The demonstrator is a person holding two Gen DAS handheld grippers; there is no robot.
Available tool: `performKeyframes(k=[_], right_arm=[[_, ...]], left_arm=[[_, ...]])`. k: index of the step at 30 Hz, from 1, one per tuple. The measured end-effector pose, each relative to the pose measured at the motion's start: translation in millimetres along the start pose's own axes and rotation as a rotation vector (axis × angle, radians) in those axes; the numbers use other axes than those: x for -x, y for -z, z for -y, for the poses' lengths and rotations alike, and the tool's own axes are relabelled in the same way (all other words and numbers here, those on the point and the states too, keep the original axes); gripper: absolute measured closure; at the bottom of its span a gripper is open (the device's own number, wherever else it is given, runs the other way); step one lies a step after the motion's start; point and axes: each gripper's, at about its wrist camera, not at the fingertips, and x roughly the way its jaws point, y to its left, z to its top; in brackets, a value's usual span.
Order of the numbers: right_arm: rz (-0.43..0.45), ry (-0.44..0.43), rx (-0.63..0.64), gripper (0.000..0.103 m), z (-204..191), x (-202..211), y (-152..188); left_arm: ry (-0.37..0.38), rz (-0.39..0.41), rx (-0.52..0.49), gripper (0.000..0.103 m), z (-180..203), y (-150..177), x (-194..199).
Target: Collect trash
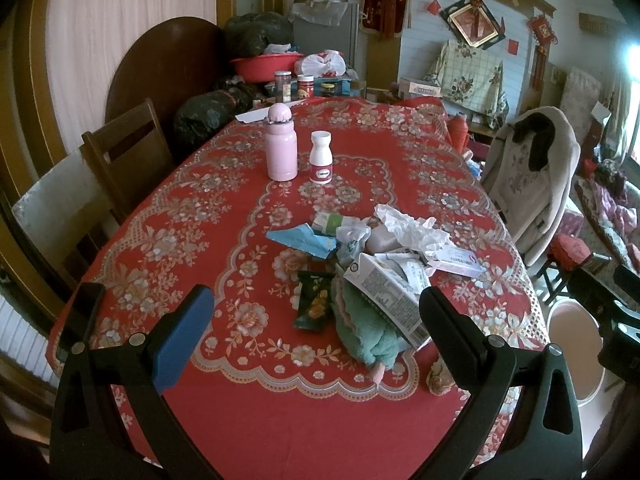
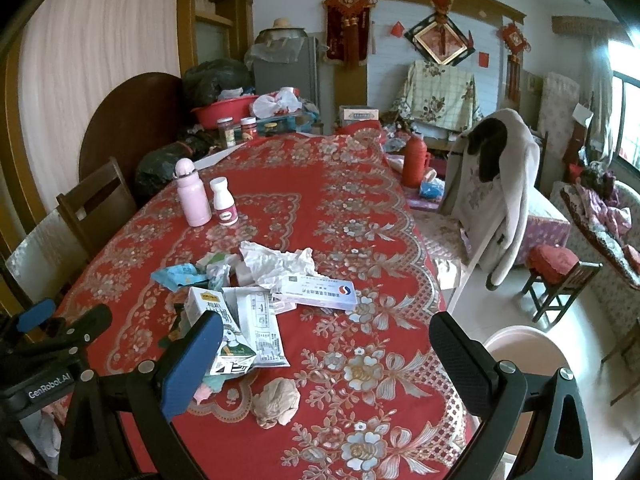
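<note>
Both the left gripper (image 1: pixel 316 312) and right gripper (image 2: pixel 326 340) are hovering with fingers spread, gripping nothing. Trash pile (image 2: pixel 256 284) is lying on the desk (image 2: pixel 360 216).

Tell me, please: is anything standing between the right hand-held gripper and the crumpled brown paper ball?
Nothing visible is. The right hand-held gripper is open above the tablecloth, and the brown paper ball lies alone just ahead, apart from the milk carton.
</note>
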Motion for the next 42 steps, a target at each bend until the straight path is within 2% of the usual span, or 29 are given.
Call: performKeyframes(k=[42], right_arm=[[-0.012, -0.004, 0.017, 0.001, -13, -7, 1]], left_arm=[[0.004, -0.017, 0.022, 0.001, -2, 9, -2]])
